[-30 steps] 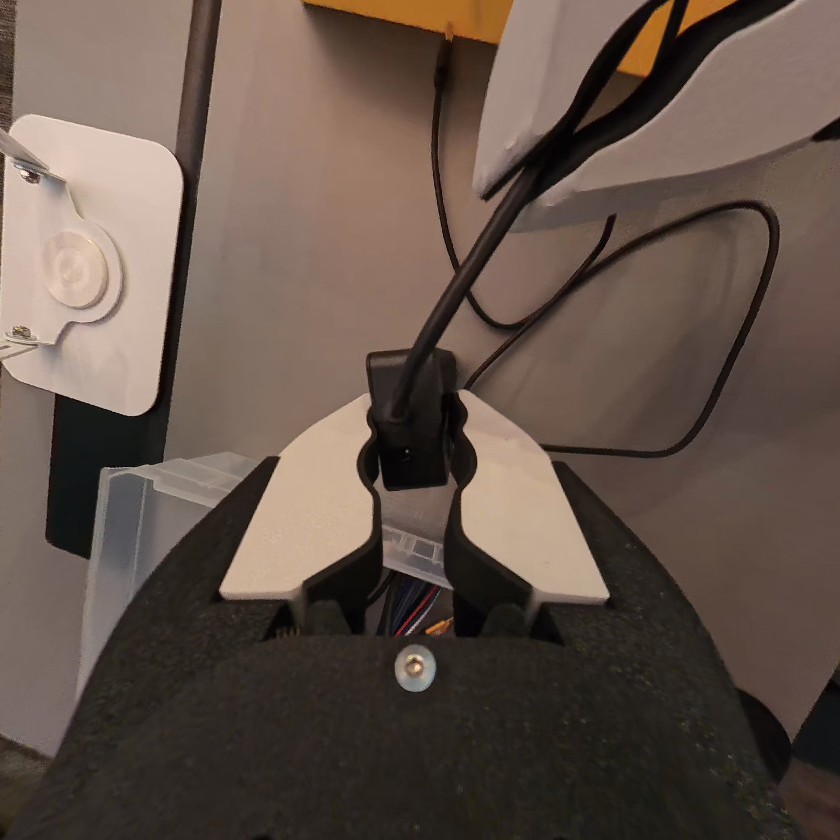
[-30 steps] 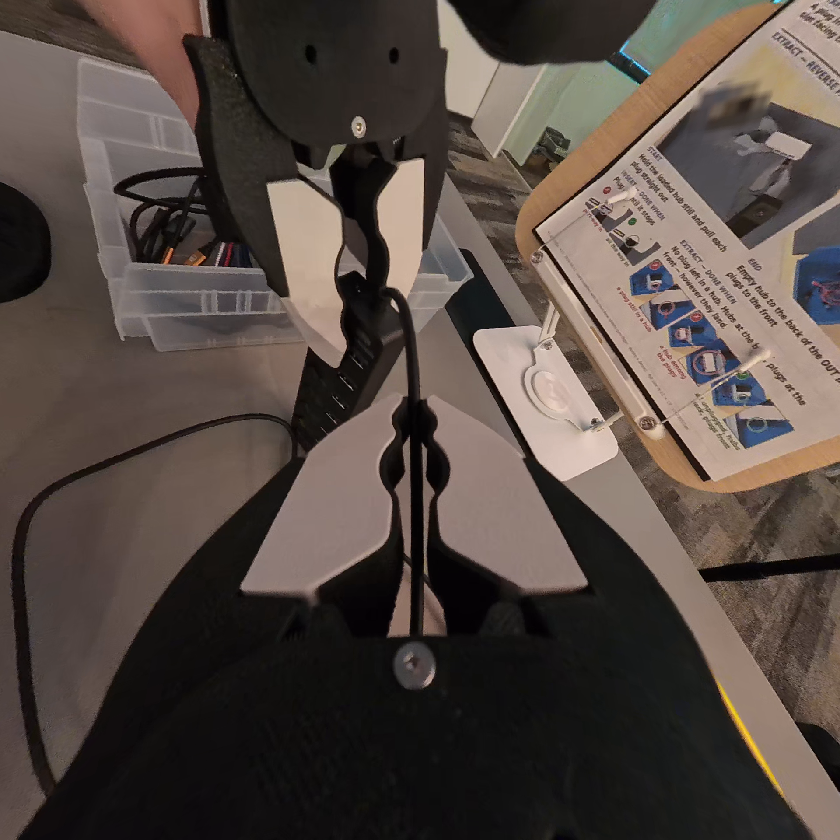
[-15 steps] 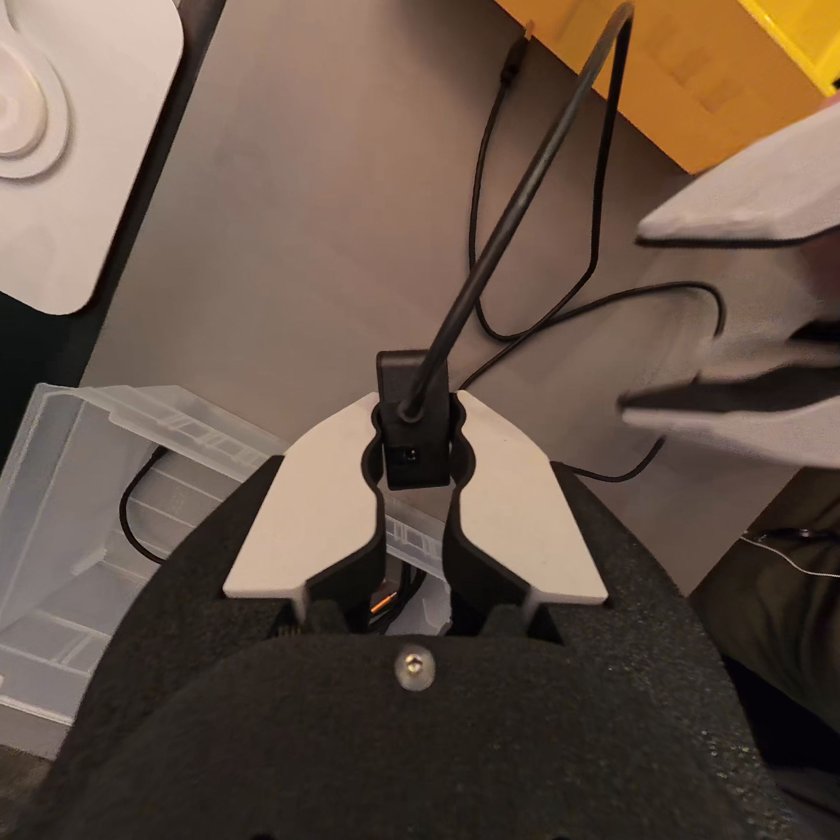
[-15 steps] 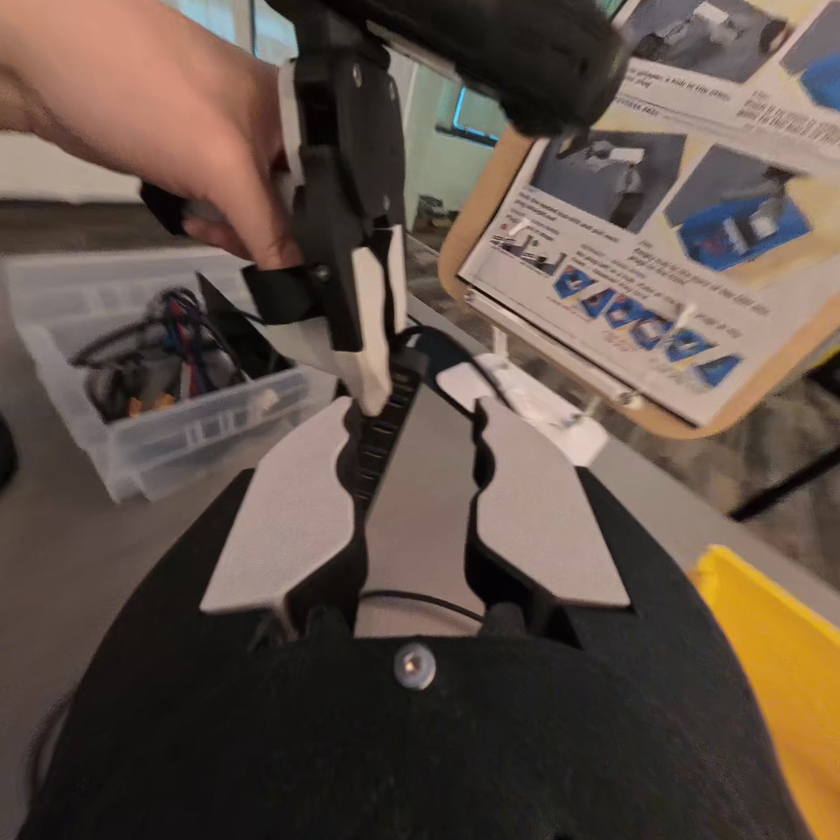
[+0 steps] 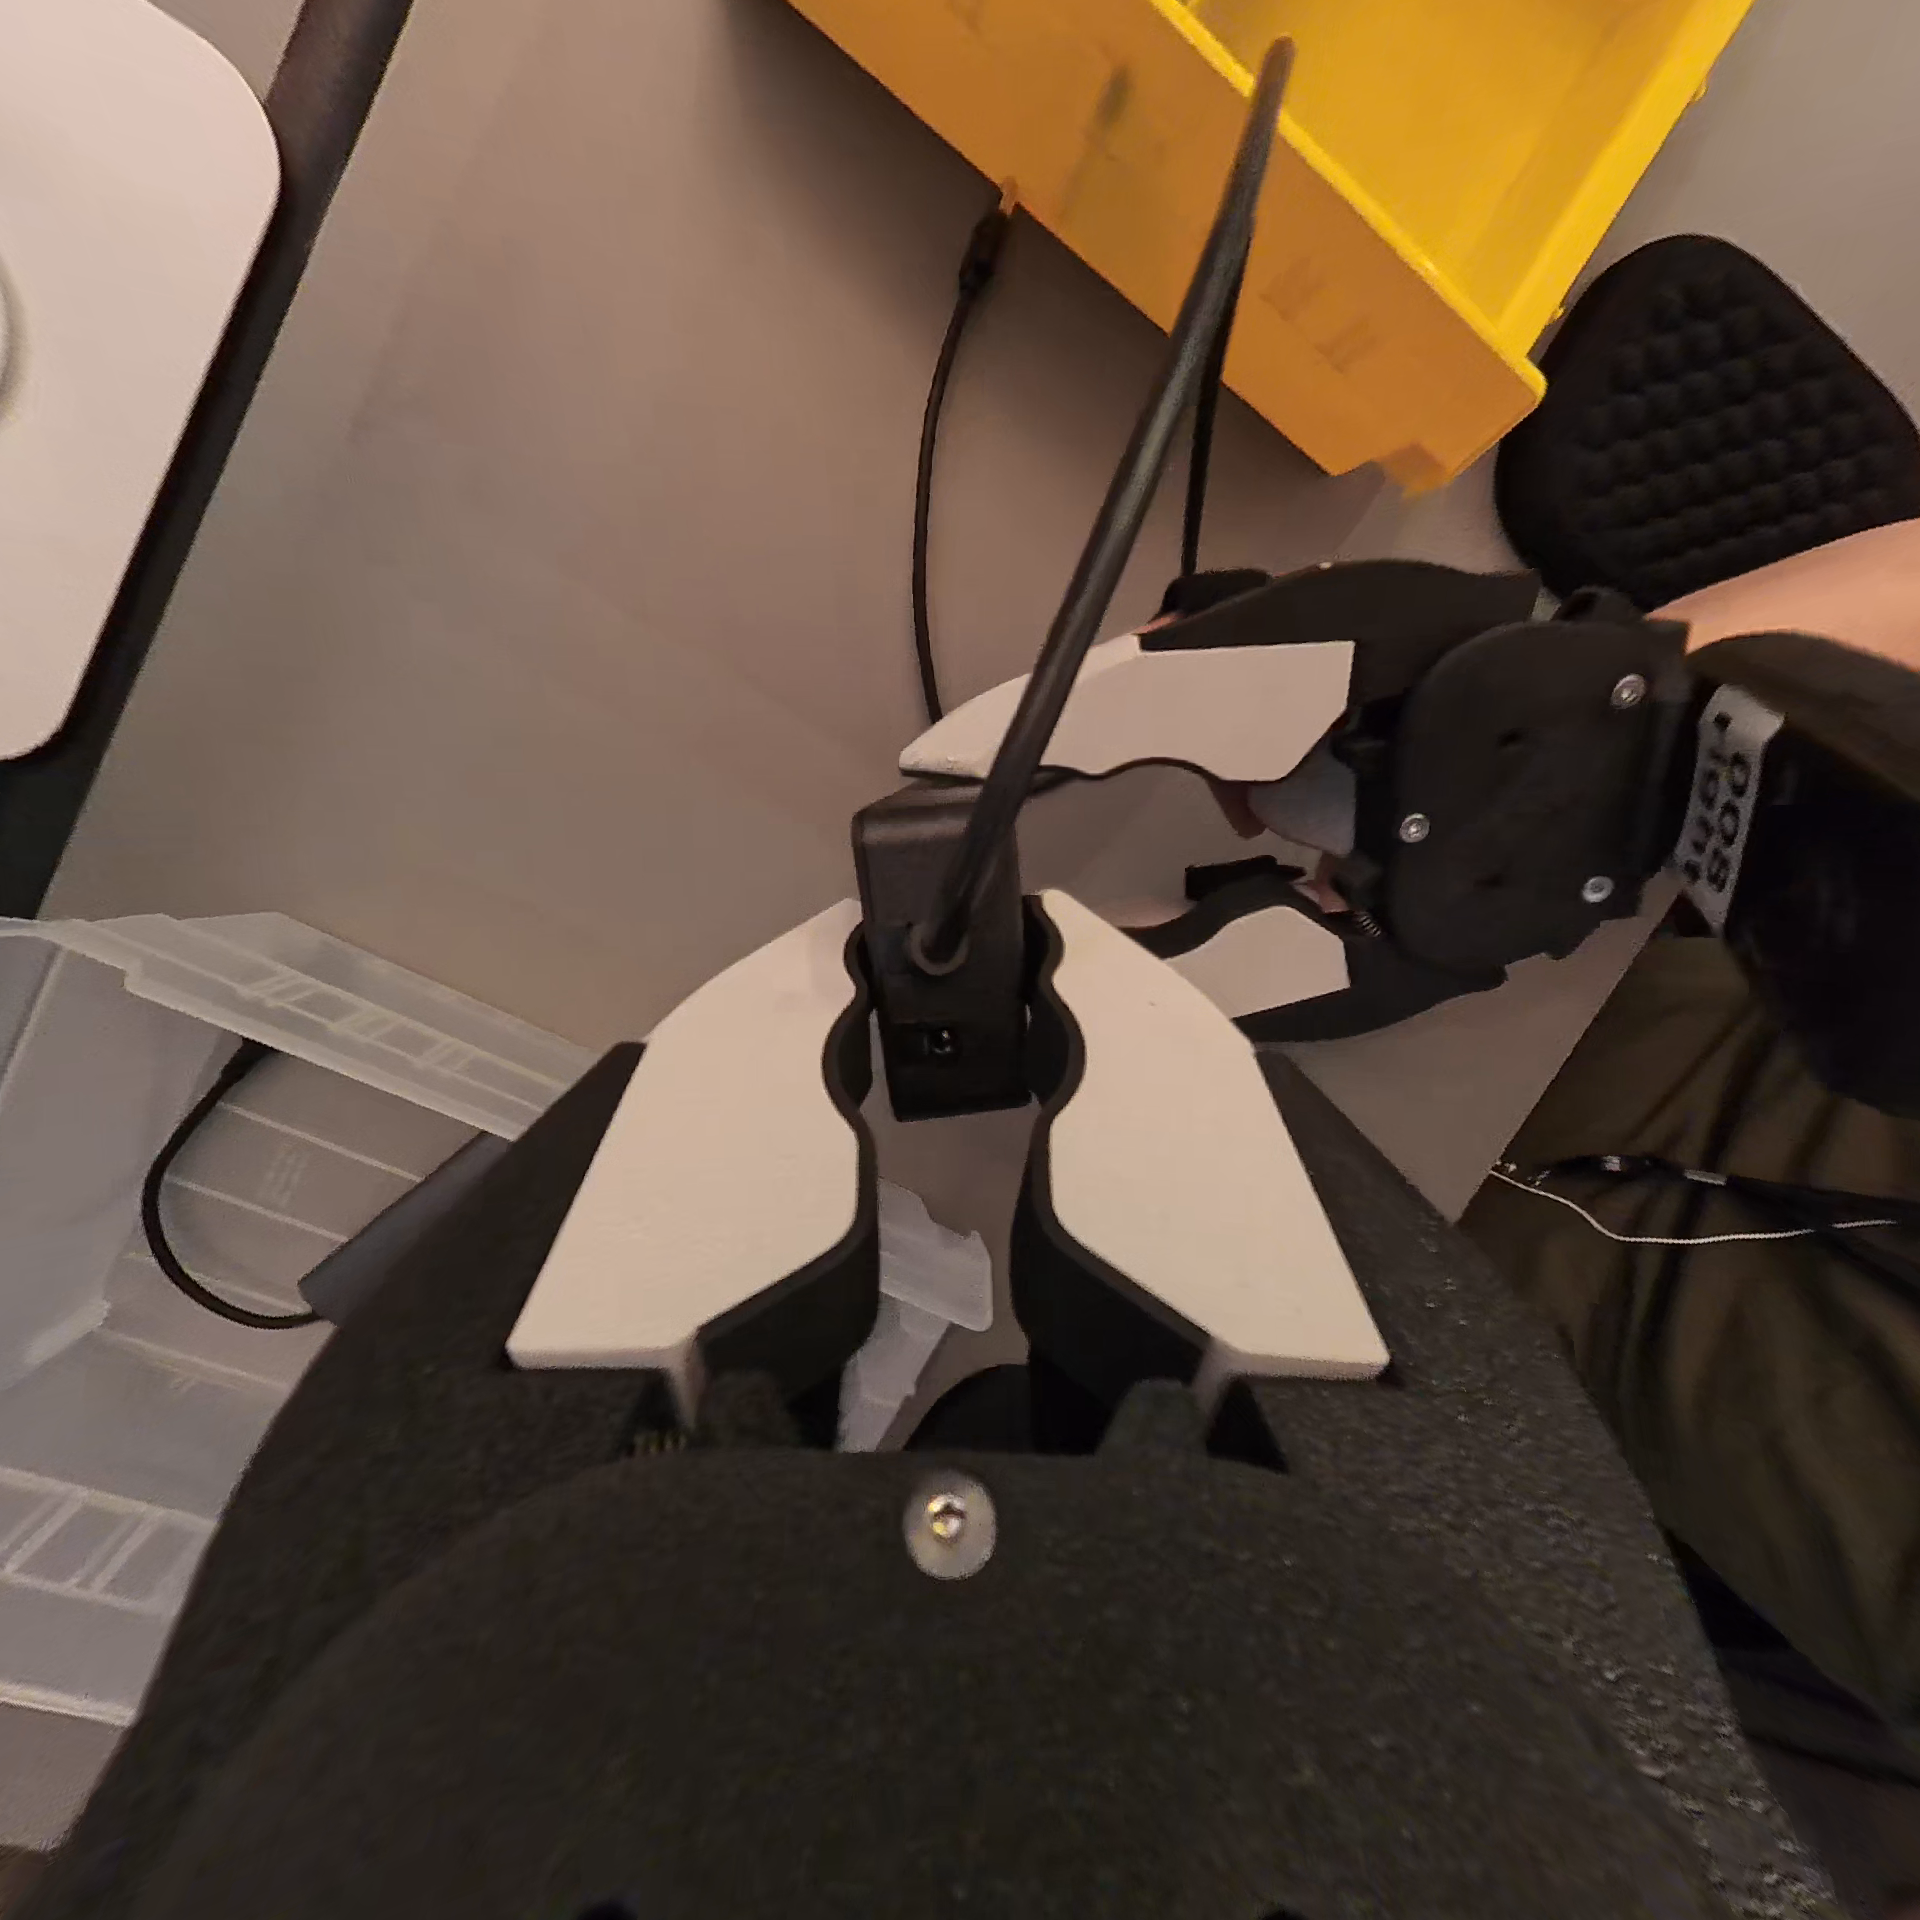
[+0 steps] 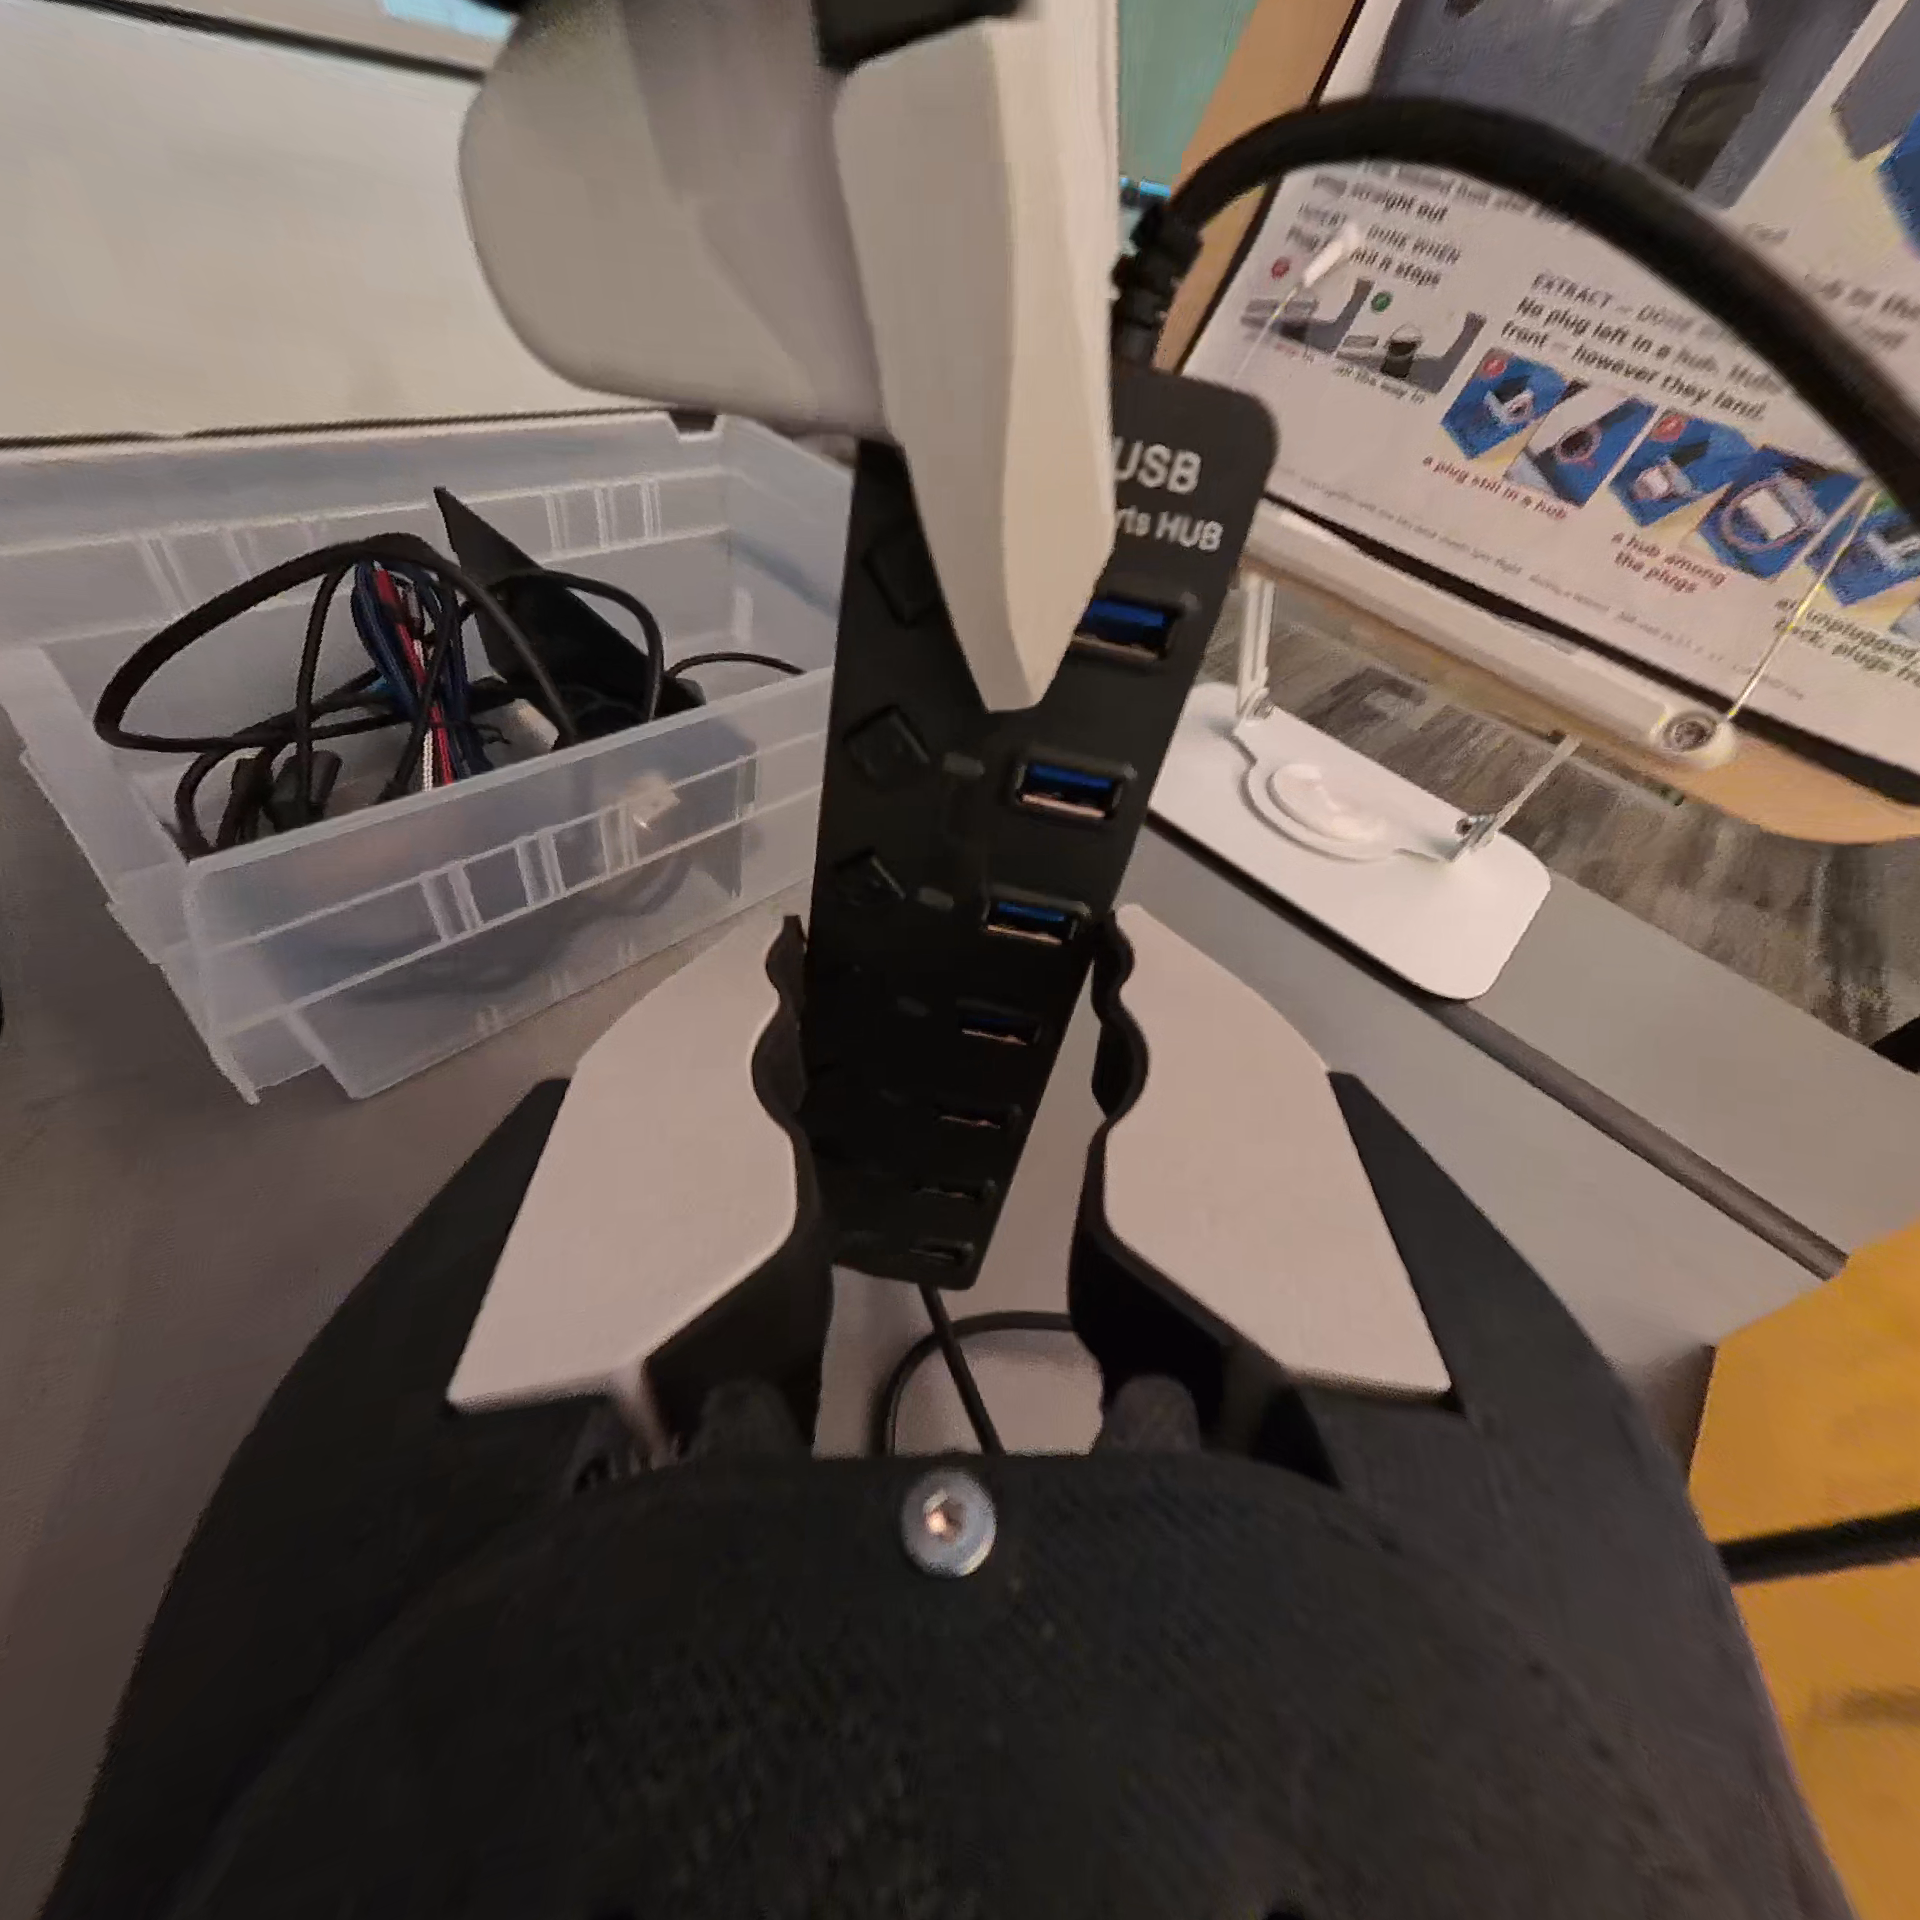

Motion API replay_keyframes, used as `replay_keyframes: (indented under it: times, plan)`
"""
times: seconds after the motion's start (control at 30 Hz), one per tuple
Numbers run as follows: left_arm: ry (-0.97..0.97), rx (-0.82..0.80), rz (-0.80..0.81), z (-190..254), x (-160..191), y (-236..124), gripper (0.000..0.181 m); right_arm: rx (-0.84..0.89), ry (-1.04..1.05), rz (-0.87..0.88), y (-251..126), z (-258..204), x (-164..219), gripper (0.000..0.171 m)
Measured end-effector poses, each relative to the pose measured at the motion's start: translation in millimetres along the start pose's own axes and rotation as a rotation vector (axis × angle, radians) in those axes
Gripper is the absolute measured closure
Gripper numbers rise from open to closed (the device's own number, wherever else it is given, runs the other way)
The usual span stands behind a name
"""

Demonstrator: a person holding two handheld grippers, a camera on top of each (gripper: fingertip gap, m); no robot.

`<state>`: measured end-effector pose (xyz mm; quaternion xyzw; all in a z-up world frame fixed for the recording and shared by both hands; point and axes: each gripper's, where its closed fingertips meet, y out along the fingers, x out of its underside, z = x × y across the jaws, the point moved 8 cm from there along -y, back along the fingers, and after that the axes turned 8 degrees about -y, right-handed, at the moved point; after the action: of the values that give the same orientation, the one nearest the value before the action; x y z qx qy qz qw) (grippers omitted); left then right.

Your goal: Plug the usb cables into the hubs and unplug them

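Now that the right gripper (image 6: 945, 1049) has let go of the cord (image 5: 1101, 520), its jaws stand spread around the lower end of the hub (image 6: 966, 935).

A second ago it pinched that cord; now the left gripper (image 5: 948, 997), jaws pressed on the hub's top end, holds it upright alone, so I judge a 2-handed regrip before any plugging, with every visible port empty. Spare cables lie in the clear bin (image 6: 436, 862) on the grey table (image 5: 623, 520); a yellow box (image 5: 1403, 260), a white stand (image 6: 1382, 894) and an instruction board (image 6: 1621, 436) sit nearby.
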<state>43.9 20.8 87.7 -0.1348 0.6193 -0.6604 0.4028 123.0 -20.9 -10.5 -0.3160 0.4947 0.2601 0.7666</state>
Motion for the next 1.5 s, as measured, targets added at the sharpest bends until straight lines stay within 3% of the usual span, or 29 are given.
replay_keyframes:
  times: [0.2,0.3,0.5,0.67,0.8,1.03,1.27,1.5]
  plan:
    - [-0.022,0.056,0.112,-4.9,0.5,-9.0,0.152,-0.169,0.050,-0.106,-11.8,17.1,-13.3,0.118]
    - [-0.057,0.089,0.173,-10.6,7.4,-16.0,0.154,-0.221,0.052,-0.262,-16.7,22.8,-11.6,0.119]
    - [-0.094,0.035,0.193,-30.4,34.7,-29.2,0.157,-0.322,0.148,-0.516,-5.6,25.5,24.6,0.119]
    - [-0.016,-0.118,0.197,-35.3,71.5,-43.3,0.162,-0.324,0.151,-0.597,10.3,21.3,46.7,0.118]
    - [0.032,-0.285,0.157,-42.6,118.0,-47.0,0.162,-0.336,0.155,-0.619,19.8,16.6,56.9,0.118]
    - [0.033,-0.439,0.050,-69.8,187.0,-41.1,0.161,-0.336,0.112,-0.681,30.4,15.2,72.3,0.118]
    - [0.110,-0.644,-0.069,-93.4,209.6,-26.4,0.164,-0.289,0.011,-0.569,14.3,24.1,40.2,0.126]
    - [0.264,-0.733,-0.161,-120.4,213.1,-4.3,0.161,-0.341,0.016,-0.464,-2.5,29.2,14.4,0.127]
